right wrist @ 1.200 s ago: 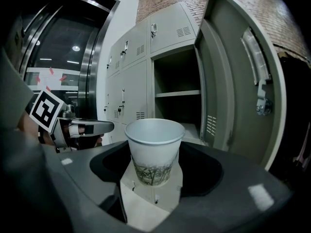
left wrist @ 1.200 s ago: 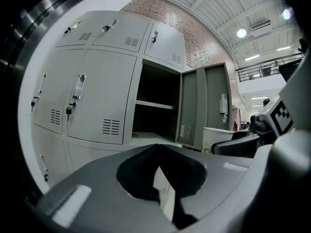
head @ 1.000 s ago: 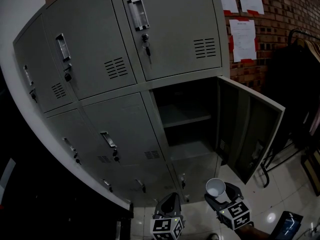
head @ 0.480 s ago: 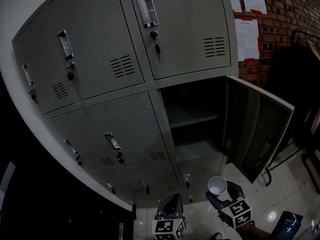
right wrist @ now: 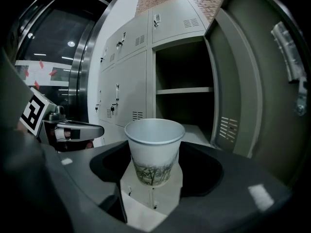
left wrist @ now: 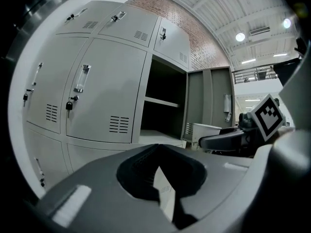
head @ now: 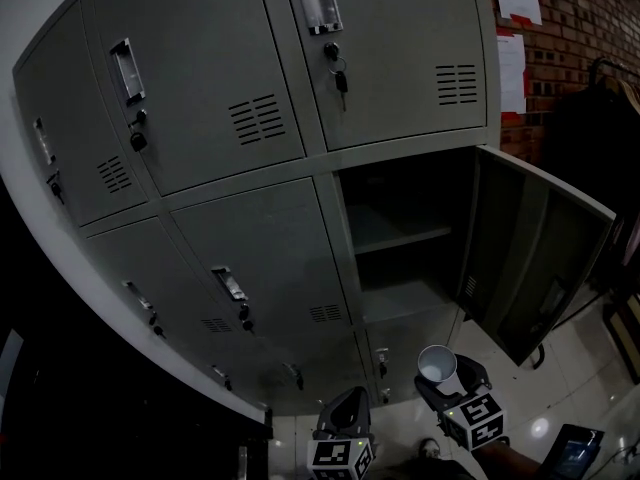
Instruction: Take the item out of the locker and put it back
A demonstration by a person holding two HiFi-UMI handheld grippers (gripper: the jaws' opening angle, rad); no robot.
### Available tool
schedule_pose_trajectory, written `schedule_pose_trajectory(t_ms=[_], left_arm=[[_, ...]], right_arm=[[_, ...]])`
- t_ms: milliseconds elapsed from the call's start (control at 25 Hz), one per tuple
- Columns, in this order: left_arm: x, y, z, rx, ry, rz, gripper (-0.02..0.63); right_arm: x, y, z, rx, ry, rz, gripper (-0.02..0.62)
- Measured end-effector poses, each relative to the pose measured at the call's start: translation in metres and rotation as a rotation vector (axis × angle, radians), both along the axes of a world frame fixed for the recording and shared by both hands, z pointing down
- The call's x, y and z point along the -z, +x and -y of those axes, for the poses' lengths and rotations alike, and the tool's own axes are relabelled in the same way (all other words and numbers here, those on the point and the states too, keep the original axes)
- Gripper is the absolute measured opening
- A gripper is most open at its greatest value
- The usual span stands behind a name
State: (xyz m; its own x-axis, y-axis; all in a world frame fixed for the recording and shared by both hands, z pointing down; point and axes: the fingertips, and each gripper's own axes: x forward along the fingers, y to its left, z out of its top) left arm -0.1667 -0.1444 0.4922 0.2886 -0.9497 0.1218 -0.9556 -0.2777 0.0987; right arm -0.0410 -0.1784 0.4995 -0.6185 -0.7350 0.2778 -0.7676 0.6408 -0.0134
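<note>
A bank of grey metal lockers [head: 250, 248] stands against a red brick wall [head: 575, 28]. One lower compartment [head: 400, 208] is open, and its grey door [head: 545, 258] swings out to the right of the opening. Inside the compartment a single metal shelf [head: 405, 240] crosses at mid height; both the shelf and the compartment floor below it are bare.

The white paper cup with a dark tree print [head: 436, 366] is outside the open compartment, below its opening and in front of it in the head view. It is upright, mouth up, and held off the glossy tiled floor [head: 585, 363]. The right gripper [head: 450, 381] carries it: its fingers pinch the cup's lower half from either side. In the right gripper view the open compartment lies straight behind the cup.

The left gripper [head: 345, 400] hangs to the left of the cup, below the closed doors beside the open compartment. Its fingers are pressed together at the tips with nothing between them.

A bunch of keys [head: 340, 73] dangles from the lock of the closed door directly above the open compartment.
</note>
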Motion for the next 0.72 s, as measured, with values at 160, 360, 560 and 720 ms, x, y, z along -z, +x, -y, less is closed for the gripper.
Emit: schedule_pose_trajectory(t_ms=[160, 360, 560, 720], left_arm=[[-0.001, -0.008, 0.016, 0.012, -0.002, -0.006, -0.002], [-0.003, -0.012, 0.047, 0.025, 0.005, 0.007, -0.002], [0.003, -0.011, 0.088, 0.041, 0.014, 0.018, -0.002], [0.006, -0.010, 0.119, 0.057, 0.014, 0.026, -0.002]], right_arm=[[0.000, -0.009, 0.027, 0.005, 0.012, -0.003, 0.298], [0.000, -0.015, 0.076, 0.013, 0.029, -0.004, 0.298], [0.004, -0.021, 0.134, 0.031, 0.042, 0.000, 0.298], [0.004, -0.027, 0.178, 0.044, 0.043, 0.004, 0.298]])
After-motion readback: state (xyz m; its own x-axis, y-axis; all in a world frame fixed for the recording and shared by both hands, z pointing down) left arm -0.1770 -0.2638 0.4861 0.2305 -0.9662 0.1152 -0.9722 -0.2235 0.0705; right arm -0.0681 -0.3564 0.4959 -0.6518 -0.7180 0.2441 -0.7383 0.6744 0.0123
